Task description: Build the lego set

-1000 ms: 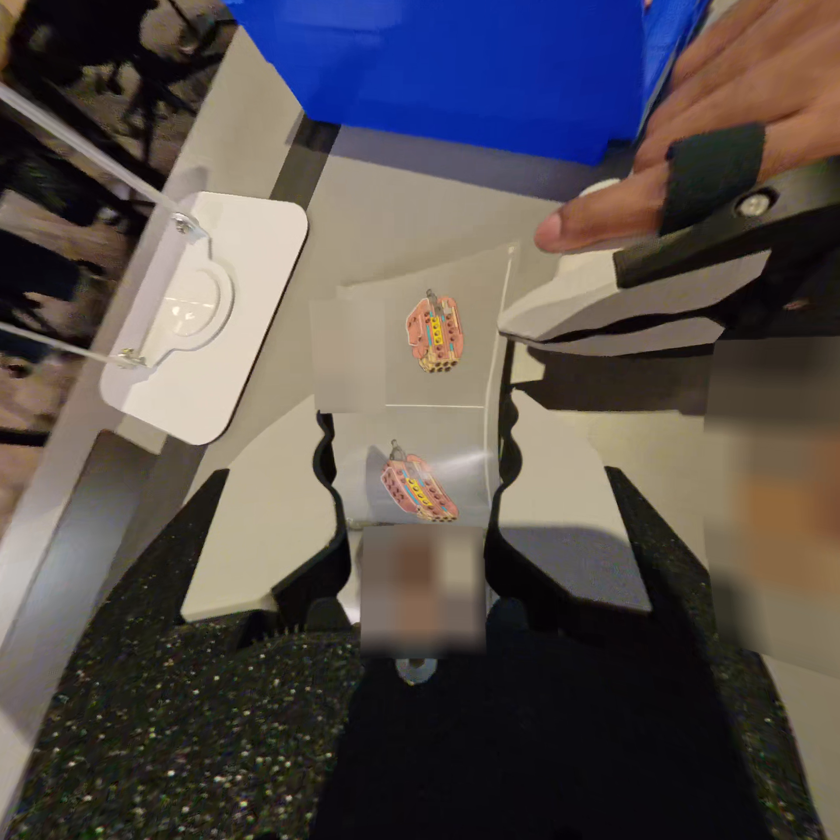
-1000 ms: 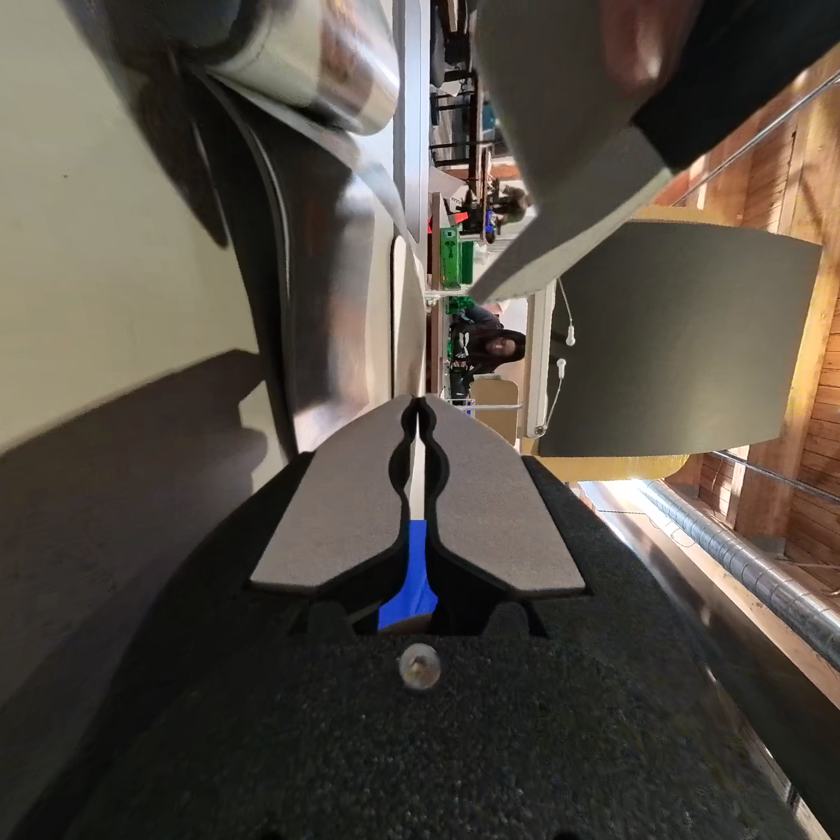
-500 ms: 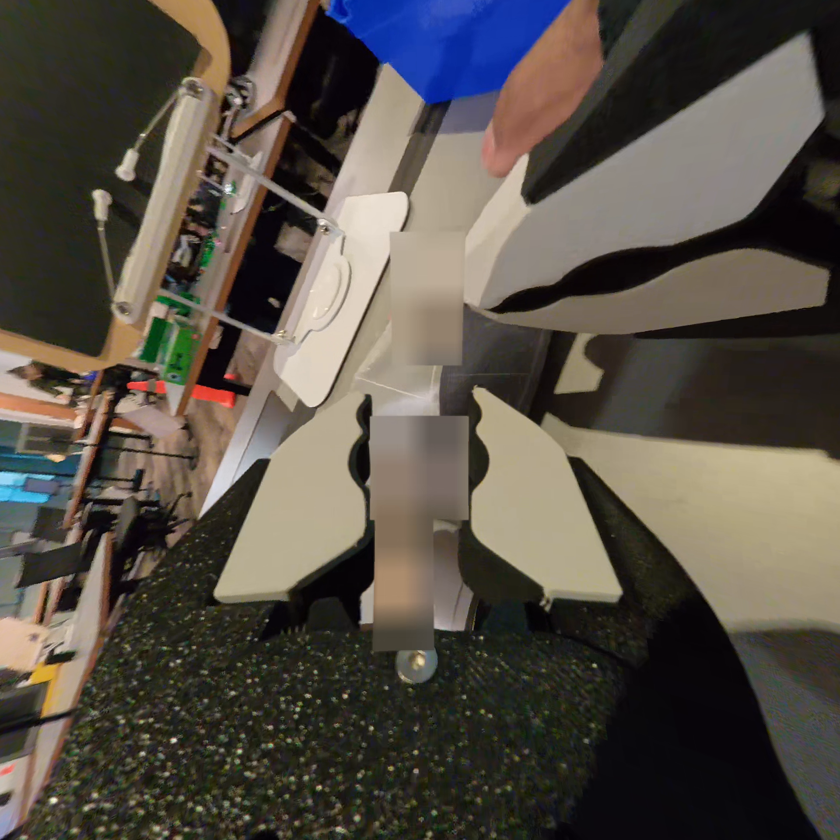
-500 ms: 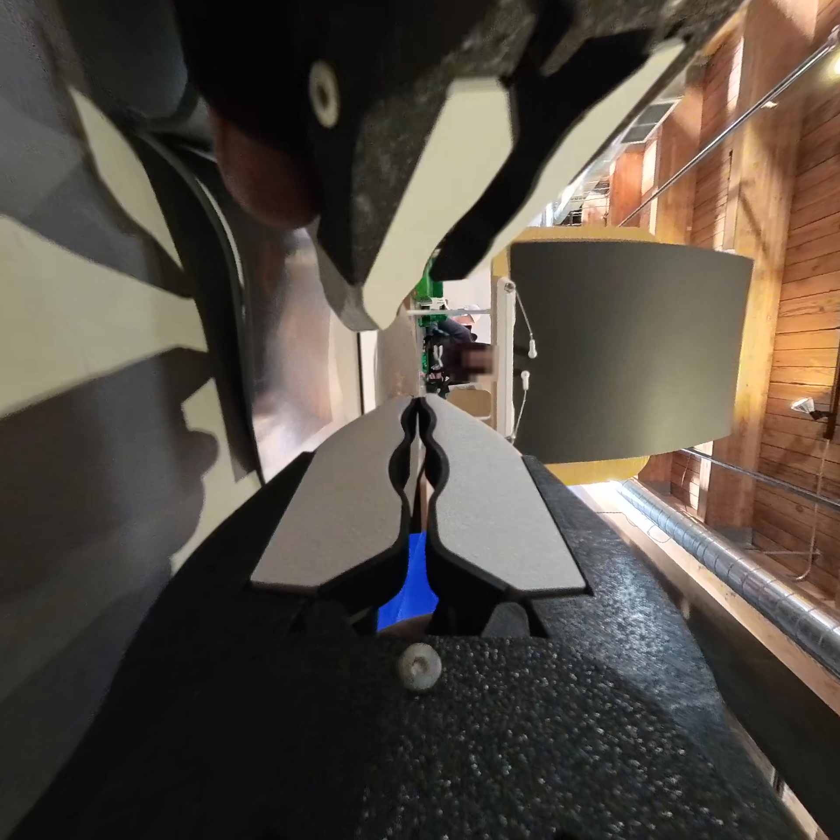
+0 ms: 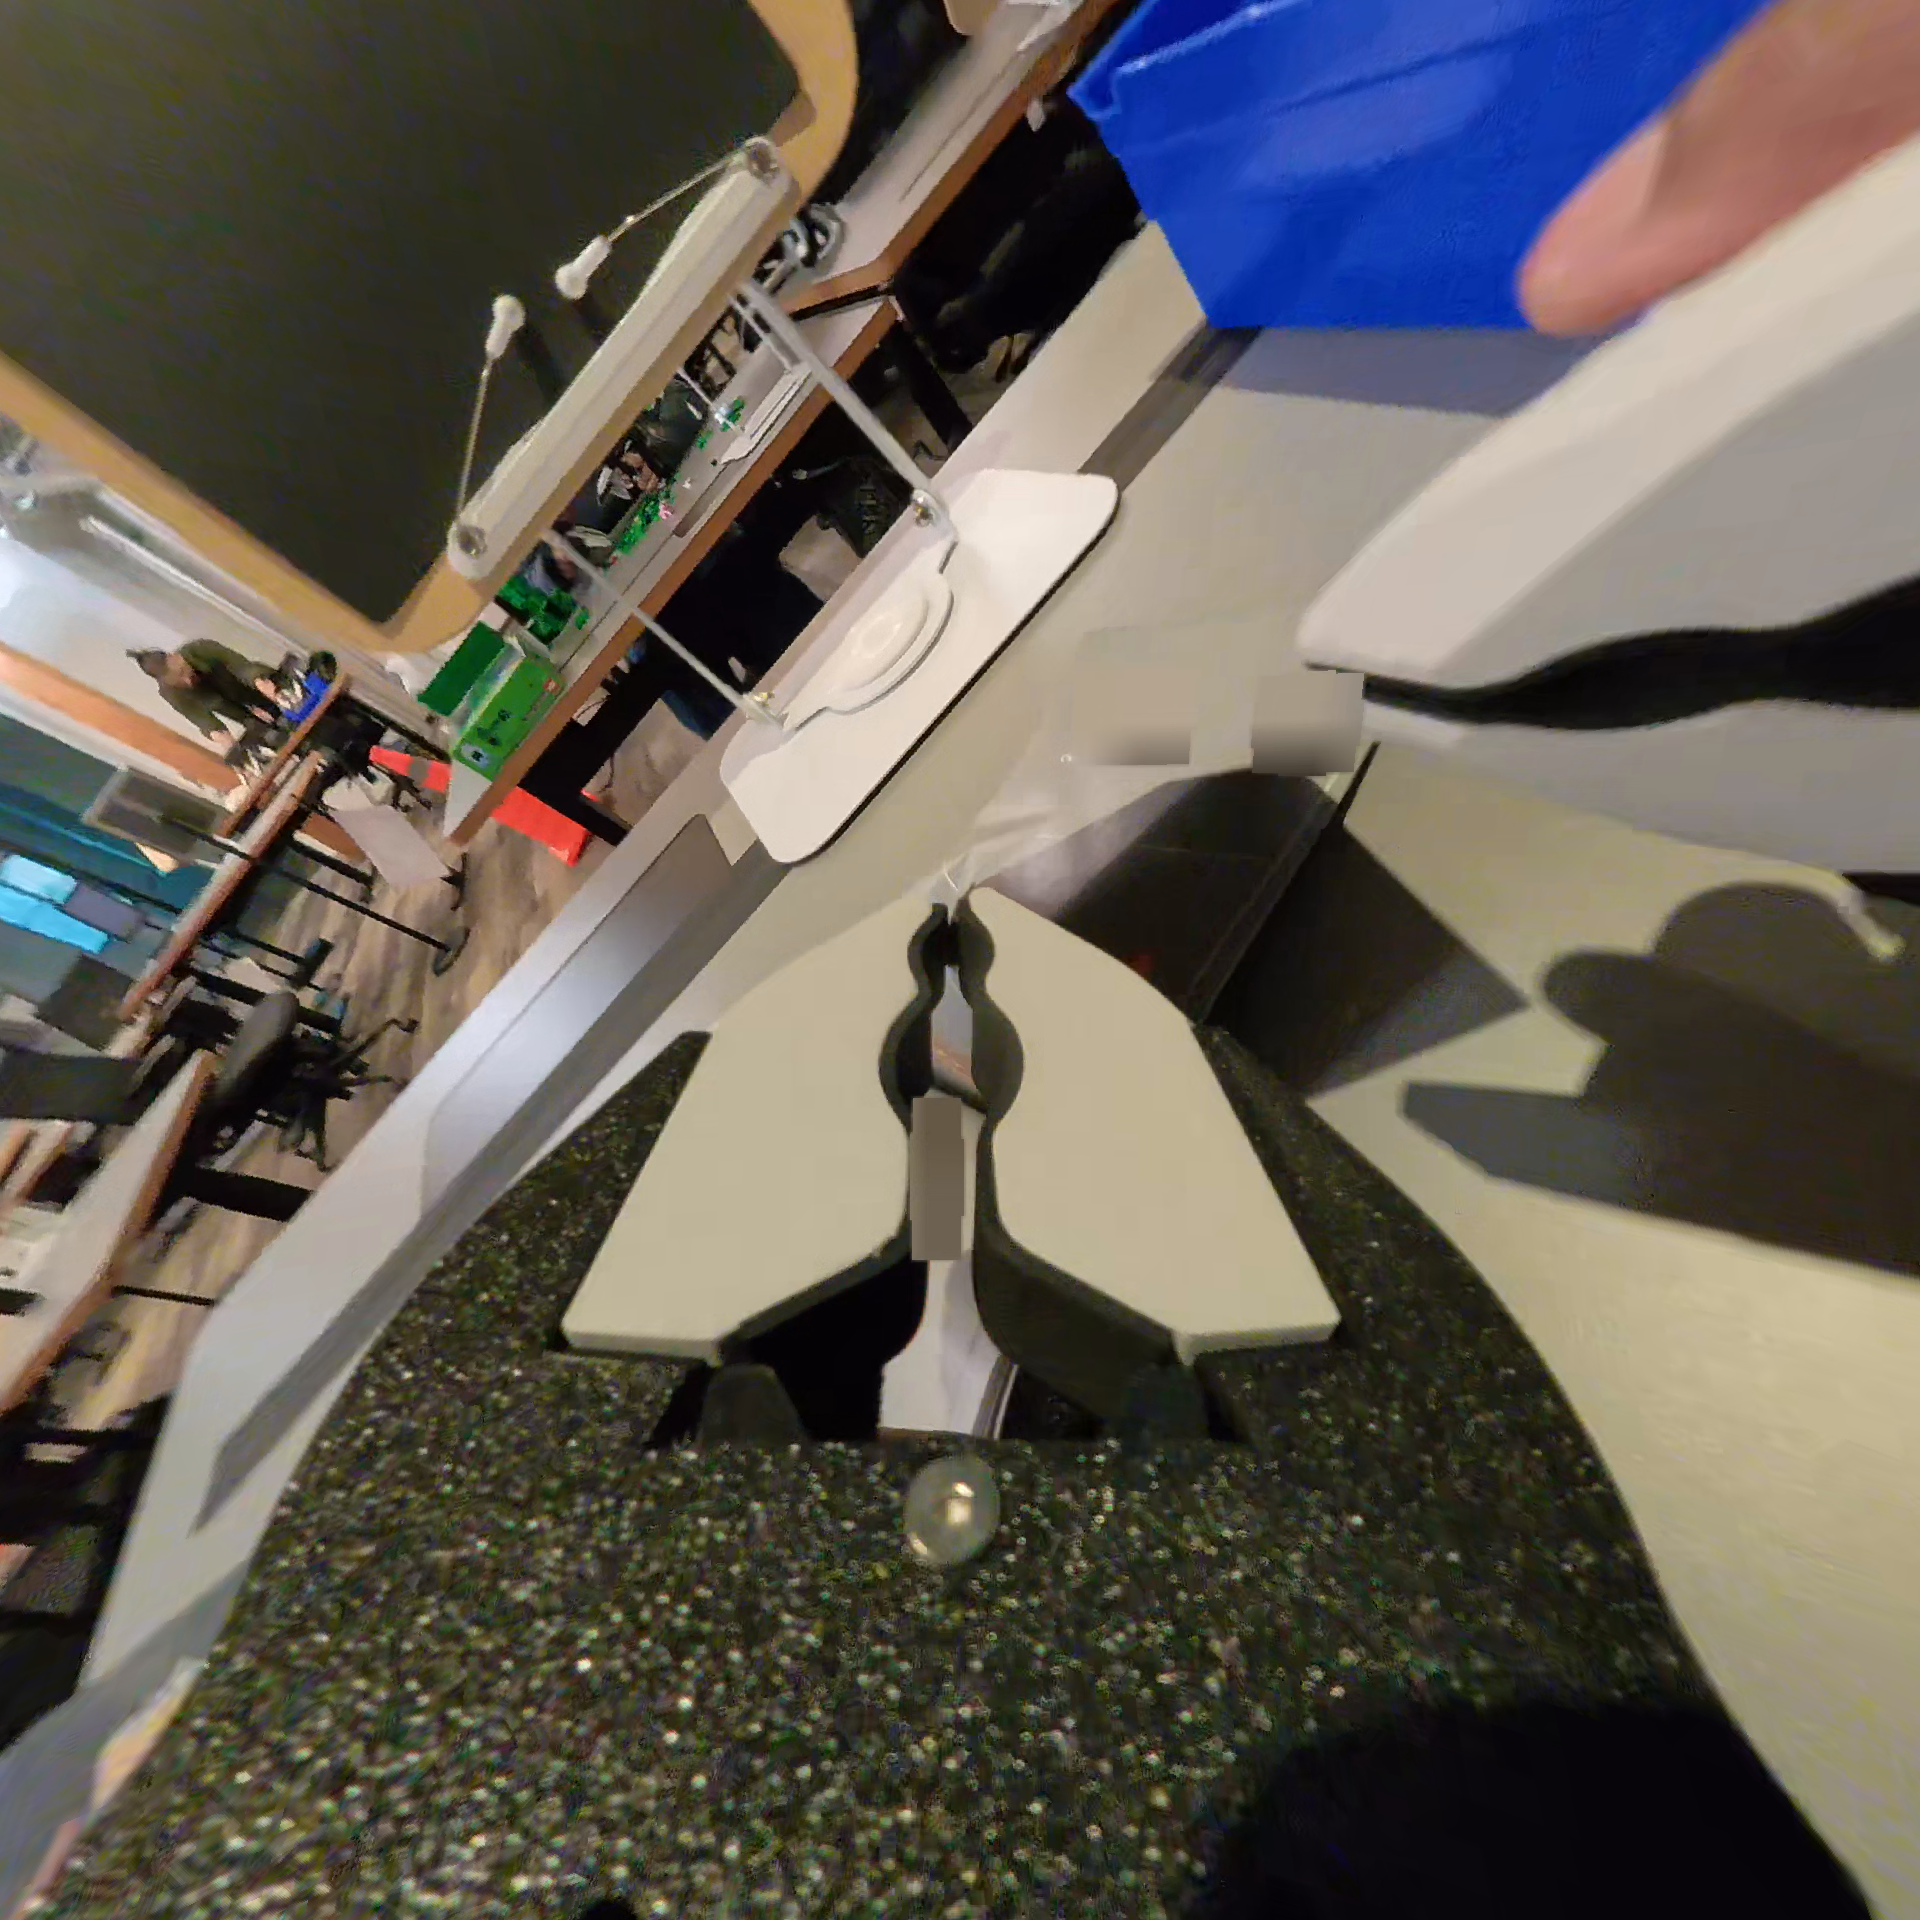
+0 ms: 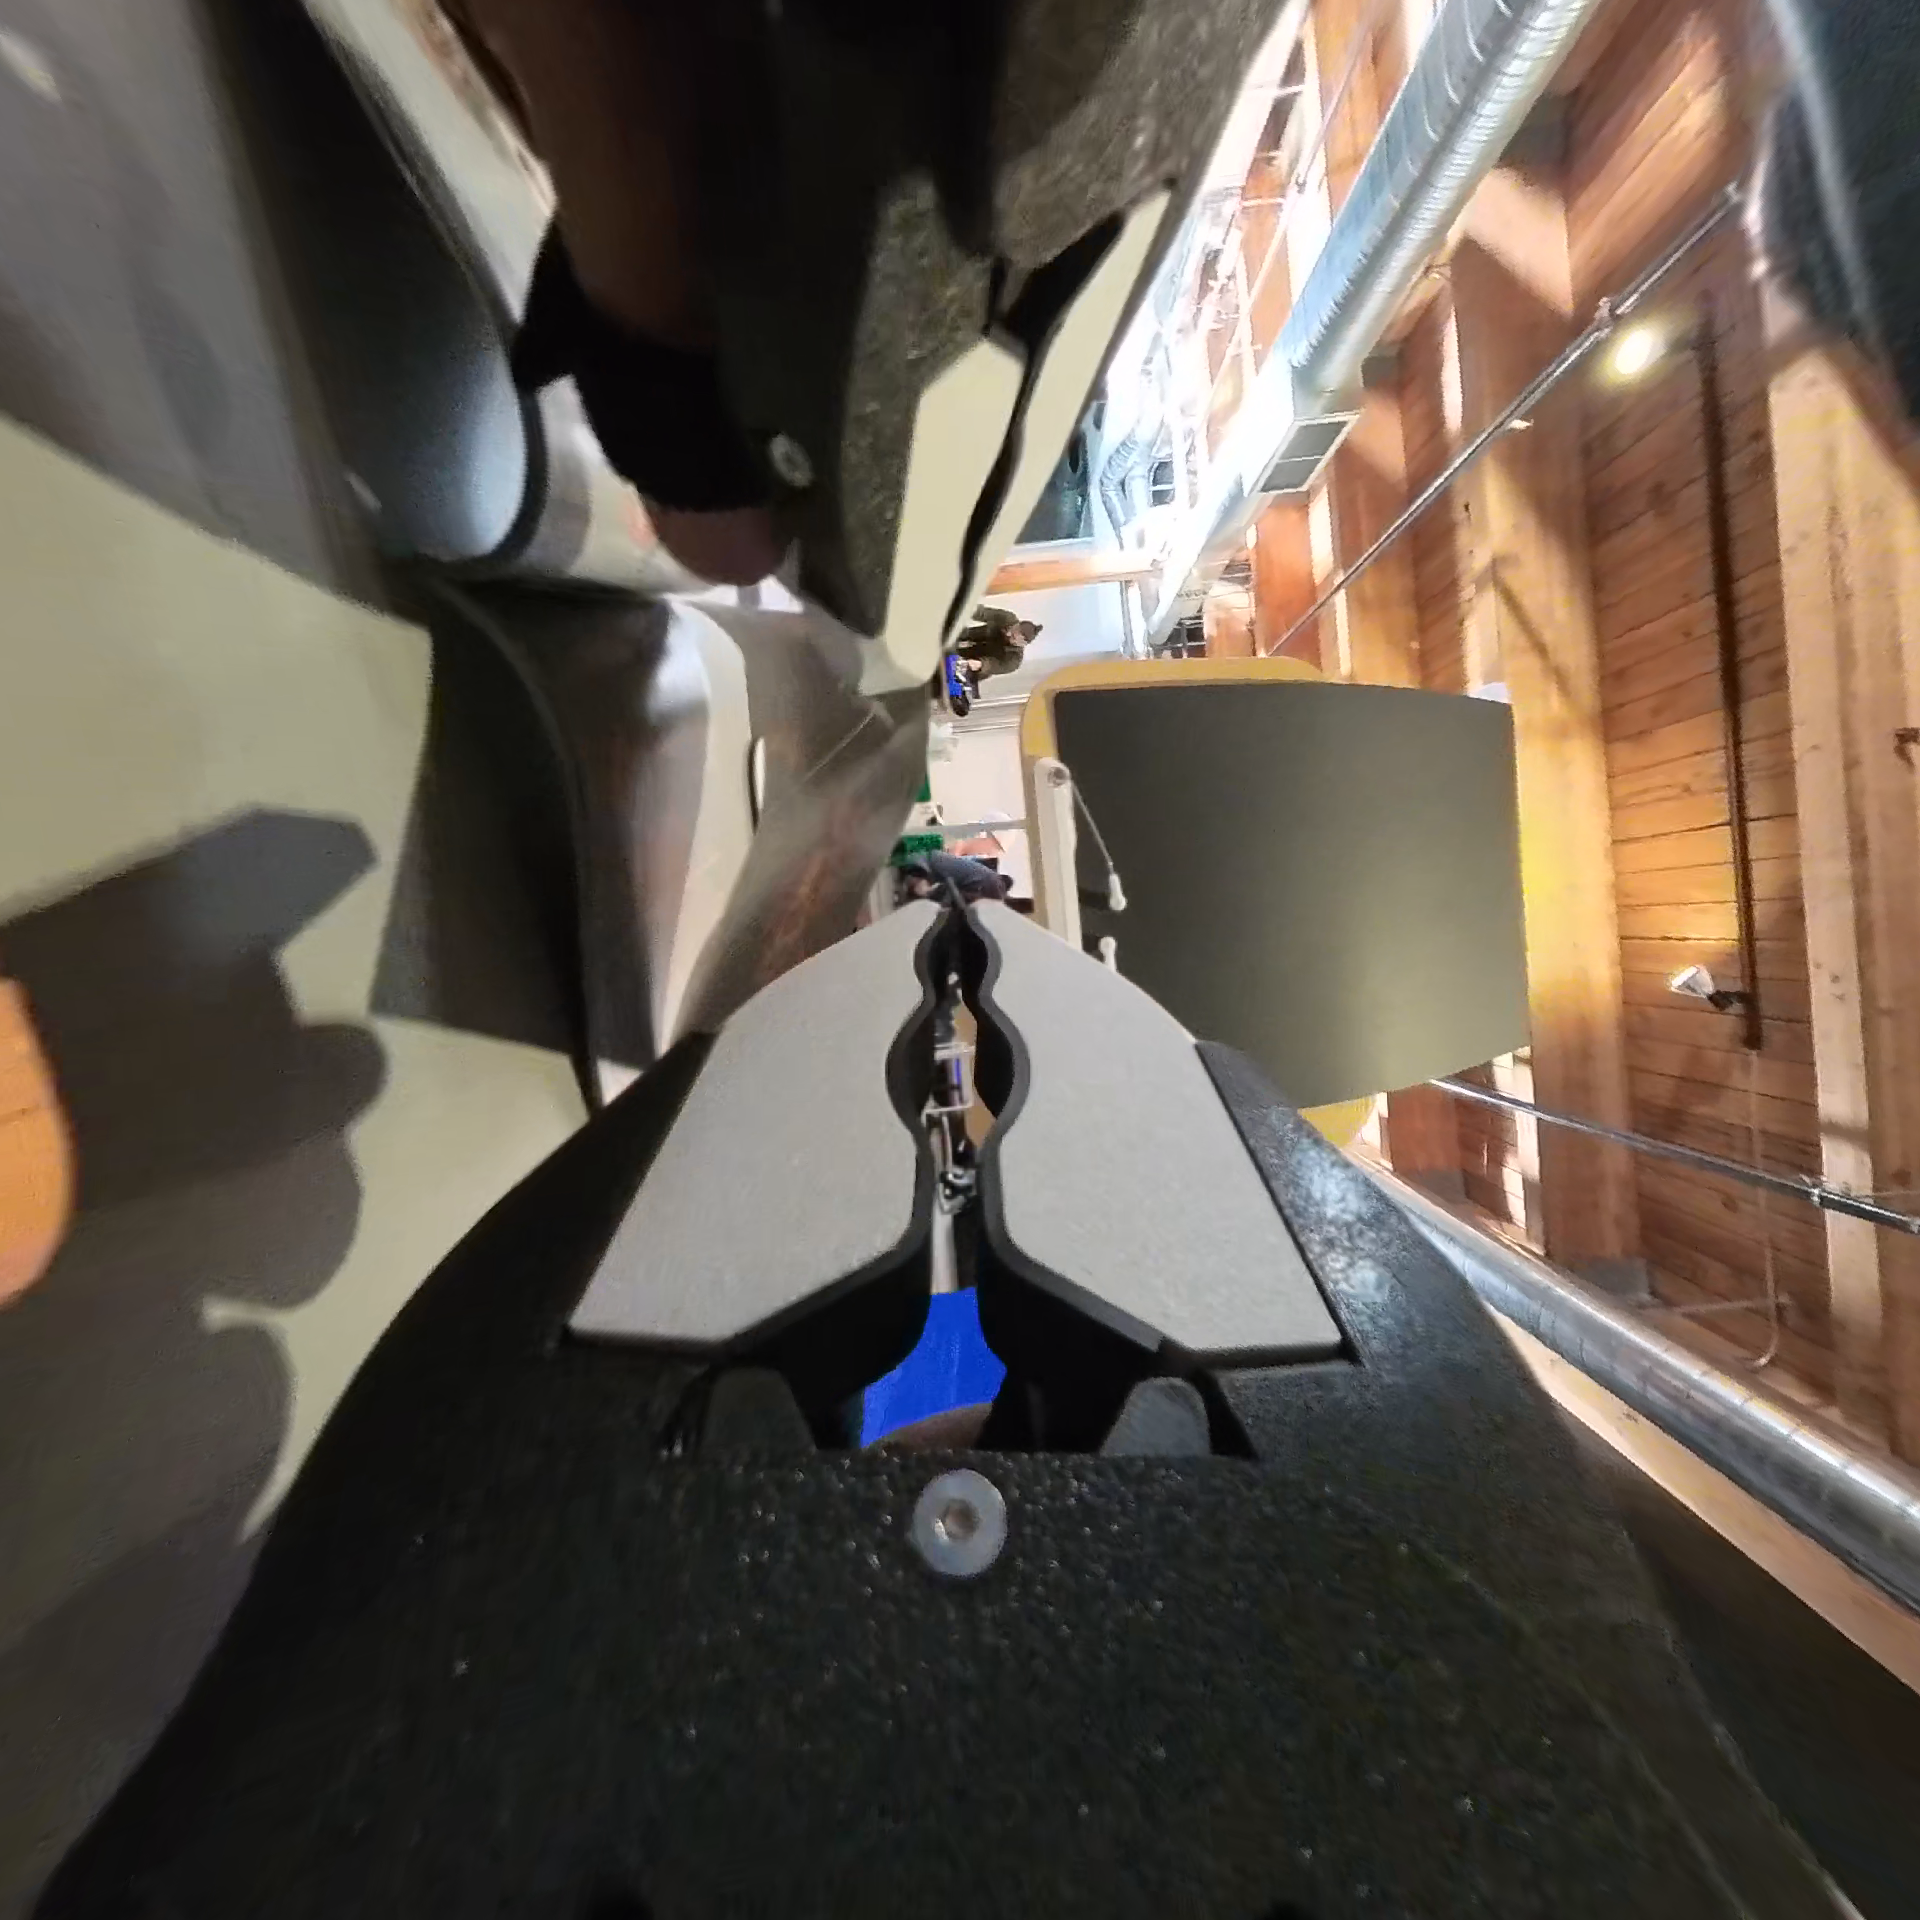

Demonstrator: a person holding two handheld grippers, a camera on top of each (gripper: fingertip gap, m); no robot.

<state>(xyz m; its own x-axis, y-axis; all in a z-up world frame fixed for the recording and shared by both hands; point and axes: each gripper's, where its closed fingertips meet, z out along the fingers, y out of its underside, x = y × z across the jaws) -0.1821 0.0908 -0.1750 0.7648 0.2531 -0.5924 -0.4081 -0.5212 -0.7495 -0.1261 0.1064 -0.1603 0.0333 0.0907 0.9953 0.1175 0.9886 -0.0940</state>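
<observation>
Lego bag (image 5: pixel 1003 831), a thin clear plastic film, sits pinched at the tips of the left tool (image 5: pixel 954 914), whose jaws are closed on it just above the tabletop (image 5: pixel 1662 1299). The right tool (image 6: pixel 954 914) is closed too, though I cannot tell whether it grips the film. Opening it well likely means two firm pinches near one seam and a slow pull apart, low over the tabletop, short of the blue bin (image 5: pixel 1351 156).
</observation>
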